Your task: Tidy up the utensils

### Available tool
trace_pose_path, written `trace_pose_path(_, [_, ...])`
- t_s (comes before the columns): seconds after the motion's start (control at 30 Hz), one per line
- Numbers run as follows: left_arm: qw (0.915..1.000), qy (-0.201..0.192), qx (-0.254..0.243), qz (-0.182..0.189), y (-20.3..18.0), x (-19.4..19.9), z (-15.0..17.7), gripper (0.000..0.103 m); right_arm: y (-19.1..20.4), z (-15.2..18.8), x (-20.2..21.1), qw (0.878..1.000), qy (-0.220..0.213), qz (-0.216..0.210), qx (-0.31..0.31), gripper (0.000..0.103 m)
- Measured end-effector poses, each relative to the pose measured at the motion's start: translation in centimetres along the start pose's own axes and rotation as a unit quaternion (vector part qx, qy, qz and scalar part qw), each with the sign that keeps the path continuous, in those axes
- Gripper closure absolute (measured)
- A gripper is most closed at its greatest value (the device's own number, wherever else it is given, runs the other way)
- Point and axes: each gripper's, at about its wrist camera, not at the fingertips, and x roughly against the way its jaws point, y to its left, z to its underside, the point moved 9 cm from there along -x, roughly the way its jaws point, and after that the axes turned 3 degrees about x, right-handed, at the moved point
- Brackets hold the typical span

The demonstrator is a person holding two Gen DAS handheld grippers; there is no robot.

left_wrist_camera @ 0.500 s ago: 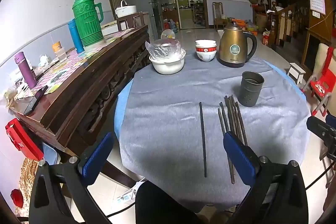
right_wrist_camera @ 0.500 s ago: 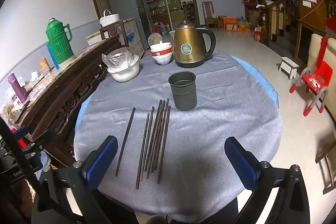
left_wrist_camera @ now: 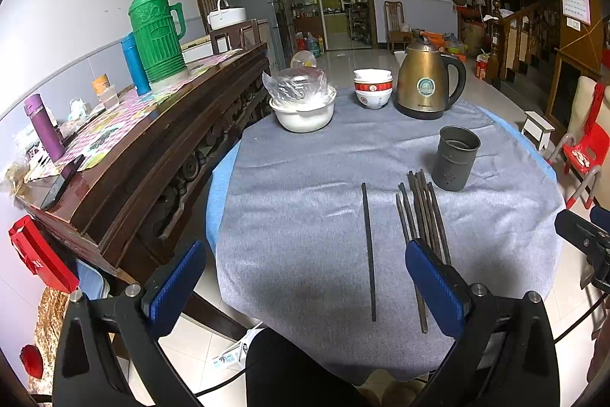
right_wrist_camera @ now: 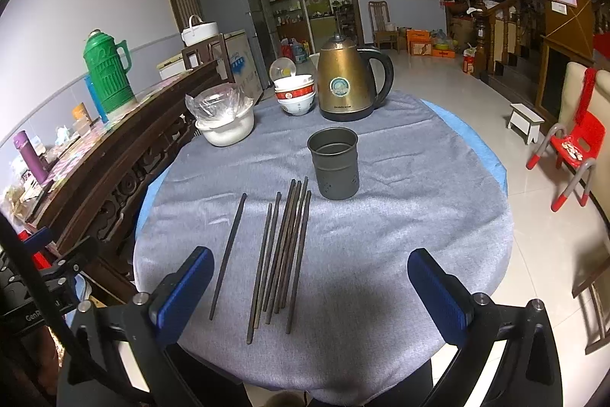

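Nothing has shifted since the earlier frame: both grippers hover at the near edge of the bench, released and holding nothing. Left gripper and right gripper stand spread wide. One lone chopstick lies apart, left of the chopstick bundle, whose far tips lie just beside the upright grey metal holder.

Near half of round grey-clothed table bare right of dark chopstick bundle: open passage. Dark metal cylindrical holder stands just beyond bundle. 1 lone chopstick left. Bronze electric kettle, stacked bowls, white plastic-covered basin crowd far edge. Dark wooden sideboard flanks left.
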Motion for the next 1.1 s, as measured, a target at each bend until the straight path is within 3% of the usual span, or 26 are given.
trace_pose_path(0.63, [1.0, 0.005, -0.004, 0.0, -0.3, -1.4, -0.3, 0.0, -0.6, -0.1, -1.9, 0.999, 0.021, 0.03, 0.026, 0.0])
trace_pose_path(1.1, [0.9977, 0.067, -0.004, 0.006, -0.7, -5.5, 0.0, 0.0, -0.7, -0.6, -6.0, 0.999, 0.044, 0.024, 0.015, 0.0])
